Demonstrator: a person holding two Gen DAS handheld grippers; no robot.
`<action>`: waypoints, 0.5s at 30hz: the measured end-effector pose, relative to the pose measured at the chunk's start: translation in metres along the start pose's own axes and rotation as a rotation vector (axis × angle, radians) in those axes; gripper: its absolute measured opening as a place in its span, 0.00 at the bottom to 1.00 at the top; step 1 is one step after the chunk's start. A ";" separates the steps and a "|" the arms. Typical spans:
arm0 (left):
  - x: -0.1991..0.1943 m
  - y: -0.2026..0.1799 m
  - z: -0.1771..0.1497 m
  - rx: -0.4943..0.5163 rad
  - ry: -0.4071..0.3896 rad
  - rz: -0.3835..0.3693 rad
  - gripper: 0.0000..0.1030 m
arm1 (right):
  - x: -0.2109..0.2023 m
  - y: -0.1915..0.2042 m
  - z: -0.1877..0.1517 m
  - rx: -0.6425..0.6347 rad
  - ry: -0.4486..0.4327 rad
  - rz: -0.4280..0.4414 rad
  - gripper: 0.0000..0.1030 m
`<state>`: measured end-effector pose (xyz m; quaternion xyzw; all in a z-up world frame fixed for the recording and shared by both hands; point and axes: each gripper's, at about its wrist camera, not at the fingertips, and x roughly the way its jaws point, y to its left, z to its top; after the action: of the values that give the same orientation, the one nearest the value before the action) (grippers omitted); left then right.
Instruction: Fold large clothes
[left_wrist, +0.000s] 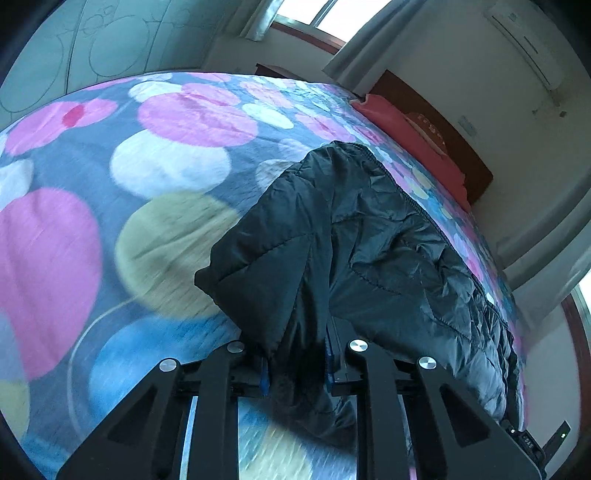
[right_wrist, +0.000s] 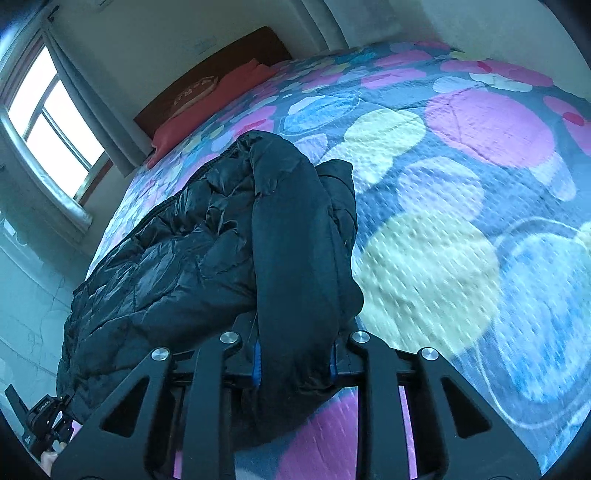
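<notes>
We're in a home bedroom. Evidence: a large bed (left_wrist: 110, 184) fills most of both views, covered with a quilted bedspread (right_wrist: 461, 184) printed in big pink, blue, yellow and white circles. At the far end we see a dark wooden headboard (right_wrist: 207, 70) against the wall and a red pillow (left_wrist: 406, 136) in front of it. A window (right_wrist: 51, 122) with grey curtains (right_wrist: 96, 114) sits beside the bed, daylight coming through. A wall-mounted air conditioner (left_wrist: 524, 44) hangs high on the plain light wall above the headboard. A black quilted jacket (right_wrist: 184, 258) lies on the bedspread. Domestic furnishings only.
</notes>
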<state>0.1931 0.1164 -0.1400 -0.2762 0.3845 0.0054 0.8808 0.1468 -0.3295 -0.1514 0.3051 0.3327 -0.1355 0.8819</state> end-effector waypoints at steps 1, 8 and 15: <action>-0.005 0.003 -0.004 0.000 0.000 0.003 0.20 | -0.003 -0.001 -0.002 -0.002 0.002 0.002 0.23; -0.027 0.015 -0.018 0.002 0.005 0.015 0.20 | -0.028 -0.008 -0.023 -0.018 0.010 0.011 0.23; -0.042 0.021 -0.025 0.011 0.007 0.022 0.20 | -0.047 -0.018 -0.039 -0.021 0.020 0.025 0.23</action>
<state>0.1420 0.1303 -0.1356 -0.2672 0.3906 0.0119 0.8808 0.0837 -0.3172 -0.1510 0.3014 0.3393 -0.1178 0.8833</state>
